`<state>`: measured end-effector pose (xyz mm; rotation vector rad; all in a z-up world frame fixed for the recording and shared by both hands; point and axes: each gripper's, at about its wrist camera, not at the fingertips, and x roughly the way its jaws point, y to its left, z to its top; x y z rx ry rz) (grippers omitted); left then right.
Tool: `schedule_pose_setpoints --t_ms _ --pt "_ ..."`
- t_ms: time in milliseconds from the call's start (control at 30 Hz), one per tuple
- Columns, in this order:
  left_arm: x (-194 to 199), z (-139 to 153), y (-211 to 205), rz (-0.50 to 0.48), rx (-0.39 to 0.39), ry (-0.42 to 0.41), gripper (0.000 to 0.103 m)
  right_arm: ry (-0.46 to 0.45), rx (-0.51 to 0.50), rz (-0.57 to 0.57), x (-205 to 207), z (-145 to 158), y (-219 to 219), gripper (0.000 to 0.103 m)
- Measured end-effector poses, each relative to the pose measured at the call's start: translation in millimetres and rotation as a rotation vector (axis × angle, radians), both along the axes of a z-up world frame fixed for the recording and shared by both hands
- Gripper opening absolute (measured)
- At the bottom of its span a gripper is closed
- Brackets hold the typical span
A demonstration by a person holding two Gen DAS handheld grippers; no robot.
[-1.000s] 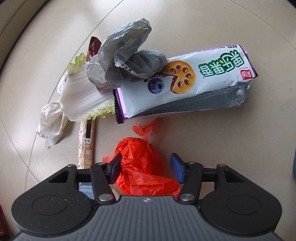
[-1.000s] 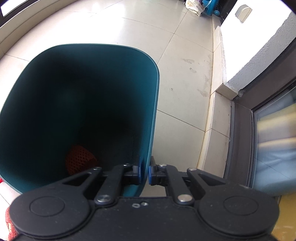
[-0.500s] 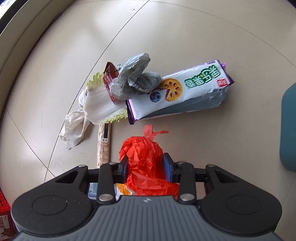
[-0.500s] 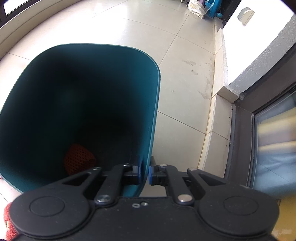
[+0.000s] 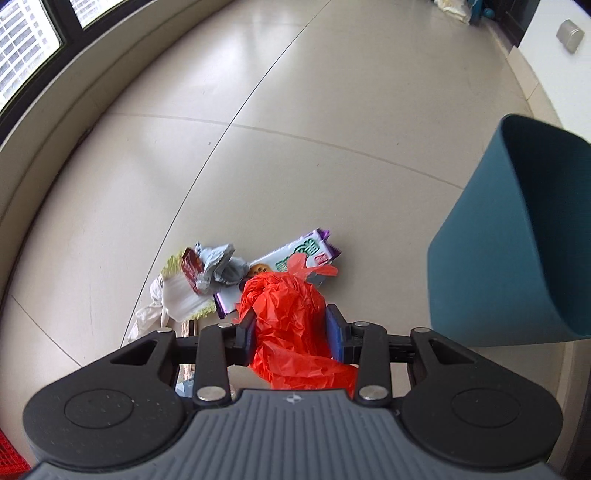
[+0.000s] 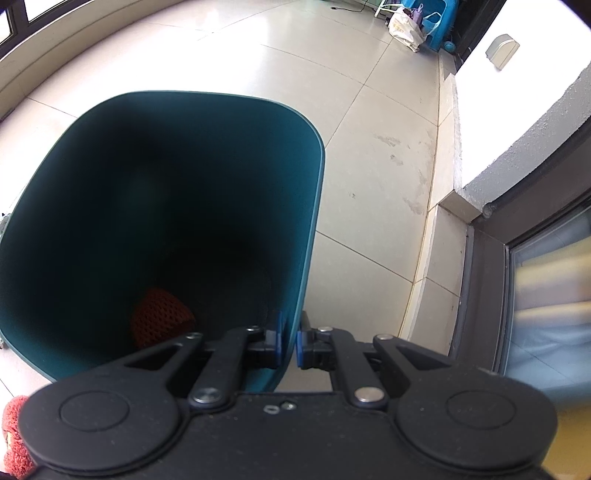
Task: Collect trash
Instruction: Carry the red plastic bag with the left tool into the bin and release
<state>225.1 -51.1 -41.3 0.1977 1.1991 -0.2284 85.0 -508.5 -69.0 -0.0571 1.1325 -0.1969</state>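
My left gripper (image 5: 291, 330) is shut on a crumpled red plastic bag (image 5: 286, 314), held high above the floor. Below it lies a heap of trash: a white and purple biscuit wrapper (image 5: 301, 254), a grey crumpled bag (image 5: 218, 264), a white frilled wrapper (image 5: 181, 297) and a small red packet (image 5: 190, 271). The teal bin (image 5: 517, 243) stands to the right in the left wrist view. My right gripper (image 6: 289, 341) is shut on the near wall of the teal bin (image 6: 308, 221), one pad inside and one outside. A red mesh net (image 6: 159, 319) lies at the bin's bottom.
Beige floor tiles (image 5: 332, 92) spread all around. A window sill (image 5: 55, 122) runs along the left. In the right wrist view a white wall and dark door frame (image 6: 487, 258) stand to the right, with blue items and a bag (image 6: 406, 26) far back. A red fuzzy thing (image 6: 13, 424) shows at the lower left corner.
My left gripper closed on the red bag and lifted it well up off the floor; the trash heap now looks small and far below, and the bin has come into view. The right gripper stayed put.
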Motion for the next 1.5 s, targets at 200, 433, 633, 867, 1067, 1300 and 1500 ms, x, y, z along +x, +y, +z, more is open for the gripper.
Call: schedule_pose_setpoints --t_ms 200,433,633,867,1067,1300,1500 --pt "-2 64 -46 -0.099 -0.047 -0.071 0.035 -0.02 -0.014 0.033 0 6 8 0.006" --pt "-1 112 -107 -0.207 -0.108 -0.126 0.035 -0.023 -0.014 0.051 -3 9 14 0.006" --pt "0 106 -170 -0.283 -0.158 -0.107 0.035 -0.022 -0.022 0.063 -3 10 16 0.007" --pt "5 45 -233 -0.346 -0.089 -0.021 0.036 -0.026 -0.031 0.085 -4 12 24 0.008" --pt "7 -3 -250 -0.353 -0.041 0.025 0.036 -0.038 -0.031 0.102 -5 12 28 0.008" --pt "12 -43 -260 -0.351 0.019 0.103 0.037 -0.055 -0.048 0.119 -4 13 33 0.008" --pt "17 -59 -257 -0.33 0.011 0.167 0.041 -0.054 -0.058 0.126 -6 13 34 0.008"
